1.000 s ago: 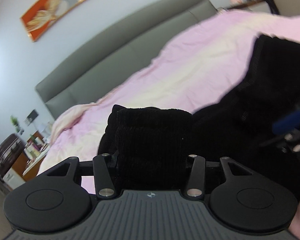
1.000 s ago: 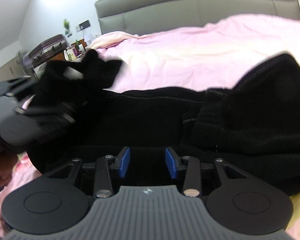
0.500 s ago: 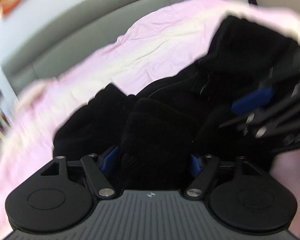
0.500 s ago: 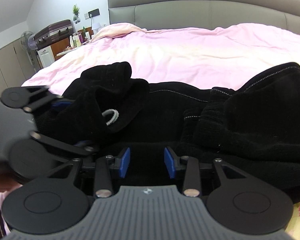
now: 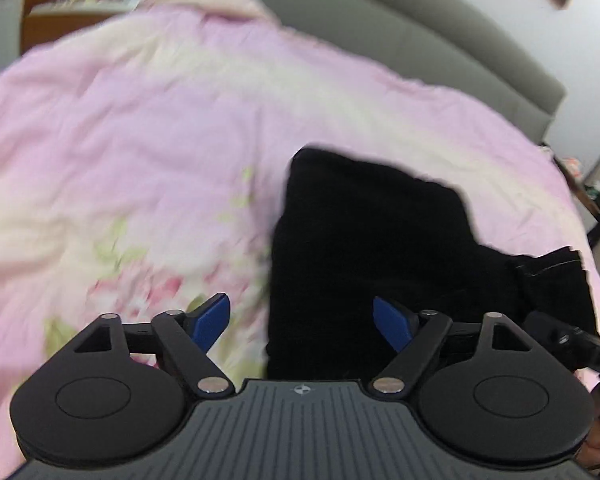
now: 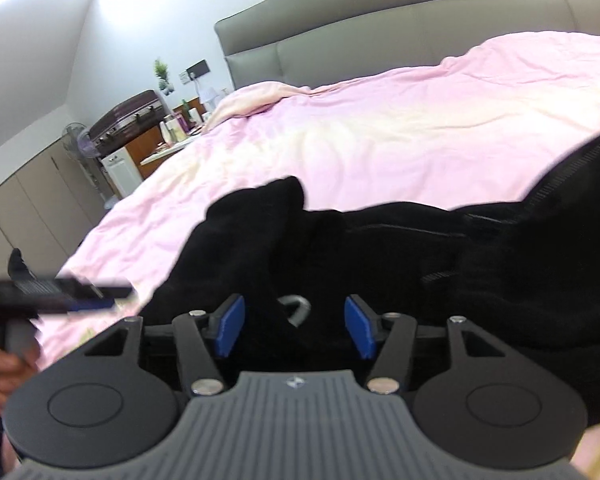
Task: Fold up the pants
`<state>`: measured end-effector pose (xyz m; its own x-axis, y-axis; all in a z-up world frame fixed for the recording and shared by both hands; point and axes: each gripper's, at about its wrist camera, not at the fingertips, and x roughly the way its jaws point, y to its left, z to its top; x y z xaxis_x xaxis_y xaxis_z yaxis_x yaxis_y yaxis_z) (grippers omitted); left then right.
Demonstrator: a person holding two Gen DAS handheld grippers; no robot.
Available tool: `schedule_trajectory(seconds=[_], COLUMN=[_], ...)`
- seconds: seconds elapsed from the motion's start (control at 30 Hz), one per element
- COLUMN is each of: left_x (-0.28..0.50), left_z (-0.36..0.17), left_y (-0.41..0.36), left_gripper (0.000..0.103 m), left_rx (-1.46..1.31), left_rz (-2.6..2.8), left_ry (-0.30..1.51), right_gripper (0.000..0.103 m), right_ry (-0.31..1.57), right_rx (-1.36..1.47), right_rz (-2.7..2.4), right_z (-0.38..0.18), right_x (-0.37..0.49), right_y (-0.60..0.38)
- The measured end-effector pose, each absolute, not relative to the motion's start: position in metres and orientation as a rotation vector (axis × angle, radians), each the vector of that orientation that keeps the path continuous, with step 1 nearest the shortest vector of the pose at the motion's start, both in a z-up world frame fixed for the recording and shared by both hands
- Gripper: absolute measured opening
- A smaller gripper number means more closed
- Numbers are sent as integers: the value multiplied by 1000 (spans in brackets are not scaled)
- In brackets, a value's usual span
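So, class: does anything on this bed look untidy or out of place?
Yes. The black fleecy pants lie bunched in lumps on the pink quilt, not folded flat, and a pale drawstring loop pokes out of the folds near the right claw.

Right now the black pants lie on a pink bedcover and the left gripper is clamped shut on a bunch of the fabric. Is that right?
Not quite. The black pants do lie on the pink bedcover, but the left gripper is open: the left wrist view shows its blue pads spread wide, having just opened, pressing on nothing.
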<state>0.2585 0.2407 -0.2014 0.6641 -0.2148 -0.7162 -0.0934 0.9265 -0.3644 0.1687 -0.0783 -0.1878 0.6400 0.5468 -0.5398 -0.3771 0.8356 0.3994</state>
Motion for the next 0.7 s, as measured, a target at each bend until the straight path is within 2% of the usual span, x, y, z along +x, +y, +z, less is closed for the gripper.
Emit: schedule_trajectory(seconds=[0.1,0.13,0.17,0.27,0.4,0.53,0.7], left_x=[259,262,263,272,264,258,260], left_z=[-217,-222,-228,-240,-233,-233,-236], left_y=[250,252,252,253,244,250,233], left_gripper=[93,95,97,98,98,99,103], left_rx=[-504,-541,-577,-620,-553,-556,-266], left_rz=[-87,-86,-84,-68,-114,-139,-30], left_ry=[861,869,882,942,948,973,992], right_gripper=[53,51,45,42,38,24,24], right_ry=[749,766,784,883,960,940,934], right_rx=[263,265,278,226,246,269,228], right_rz=[542,545,563,559,614,617,592], right_z=[-193,-198,-203,-217,-218,-217,-221], right_x=[186,190,194,200,196,186,184], right_y=[-57,-51,-47,-34,-50,-67,-63])
